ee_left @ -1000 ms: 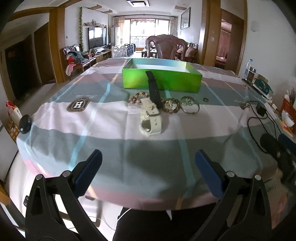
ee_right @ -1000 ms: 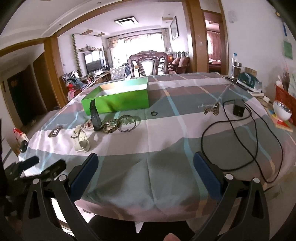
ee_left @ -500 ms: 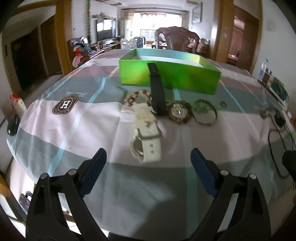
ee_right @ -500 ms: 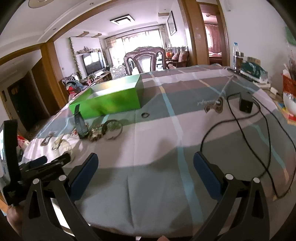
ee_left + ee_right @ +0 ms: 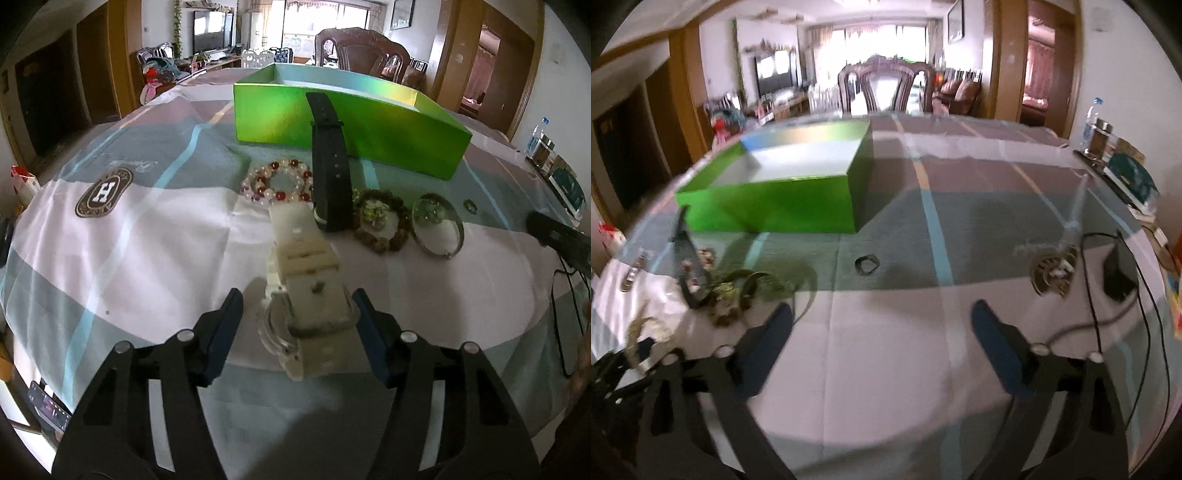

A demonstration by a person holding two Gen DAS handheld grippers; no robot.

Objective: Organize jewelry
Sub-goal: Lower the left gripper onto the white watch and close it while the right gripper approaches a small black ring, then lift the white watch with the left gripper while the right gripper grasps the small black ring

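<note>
A white watch (image 5: 303,295) lies on the striped tablecloth between the fingers of my left gripper (image 5: 297,310). Its jaws are closing: the right pad is at the buckle, the left pad still apart. Beyond it lie a red-and-white bead bracelet (image 5: 277,182), a brown bead bracelet (image 5: 380,221), a silver bangle (image 5: 437,227) and a small ring (image 5: 470,205). A black strap (image 5: 328,173) leans on the open green box (image 5: 369,122). My right gripper (image 5: 879,321) hovers just short of the ring (image 5: 866,264), jaws narrowing slightly with nothing between them.
A black cable (image 5: 1108,314) and its adapter (image 5: 1117,273) lie at the right of the table. Bottles and boxes (image 5: 1108,147) stand at the far right edge. A phone (image 5: 48,402) sits below the table's left edge. A wooden chair (image 5: 882,85) stands behind.
My left gripper has come forward and down over the white watch, and its jaws have narrowed around it. My right gripper has swung left and forward toward the ring.
</note>
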